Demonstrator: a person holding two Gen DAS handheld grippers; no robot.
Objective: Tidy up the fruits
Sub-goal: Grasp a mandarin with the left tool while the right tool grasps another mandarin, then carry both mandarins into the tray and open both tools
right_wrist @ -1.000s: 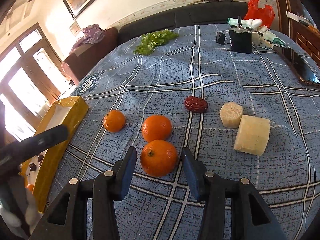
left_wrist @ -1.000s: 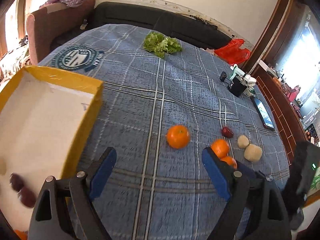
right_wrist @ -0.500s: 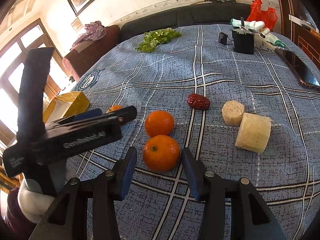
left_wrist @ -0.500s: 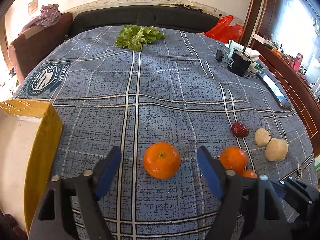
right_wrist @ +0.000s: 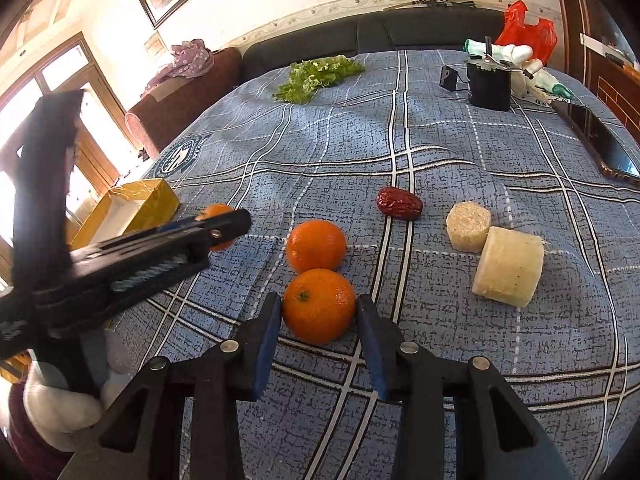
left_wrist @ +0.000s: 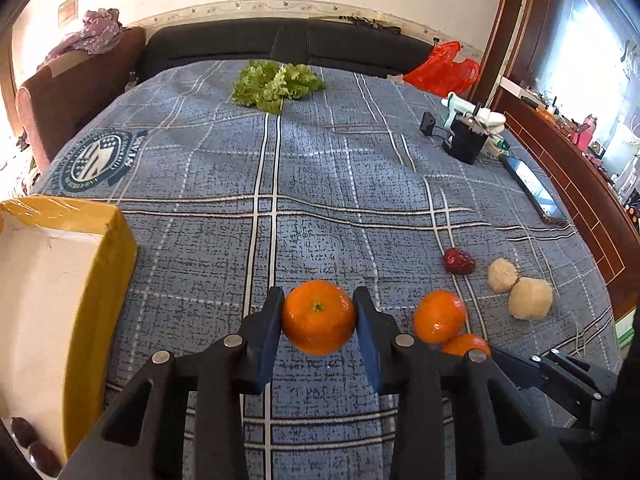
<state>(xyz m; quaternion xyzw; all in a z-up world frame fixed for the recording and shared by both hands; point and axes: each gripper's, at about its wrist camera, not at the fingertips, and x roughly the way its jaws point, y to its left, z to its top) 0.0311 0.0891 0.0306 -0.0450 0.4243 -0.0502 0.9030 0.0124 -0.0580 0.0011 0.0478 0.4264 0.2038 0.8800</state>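
Both grippers are closing on oranges on the blue plaid cloth. In the left wrist view my left gripper (left_wrist: 319, 300) has both blue pads pressed on the sides of a lone orange (left_wrist: 318, 316). The right wrist view shows my right gripper (right_wrist: 318, 300) with its pads against the nearer orange (right_wrist: 319, 308) of a touching pair. The farther orange (right_wrist: 316, 246) lies just behind it. A red date (right_wrist: 399, 203) and two pale cut pieces (right_wrist: 508, 266) lie to the right. The yellow box (left_wrist: 100, 280) stands at the left with dark dates (left_wrist: 24, 432) inside.
Lettuce (left_wrist: 276, 84) lies at the far side of the cloth. A black cup (left_wrist: 464, 142), a phone (left_wrist: 532, 184) and a red bag (left_wrist: 444, 68) sit at the far right. A white-gloved hand (right_wrist: 60, 408) holds the left gripper.
My left gripper swung right from over the yellow box to the lone orange, and its jaws closed from wide apart onto it. The right gripper stayed put and narrowed onto its orange.
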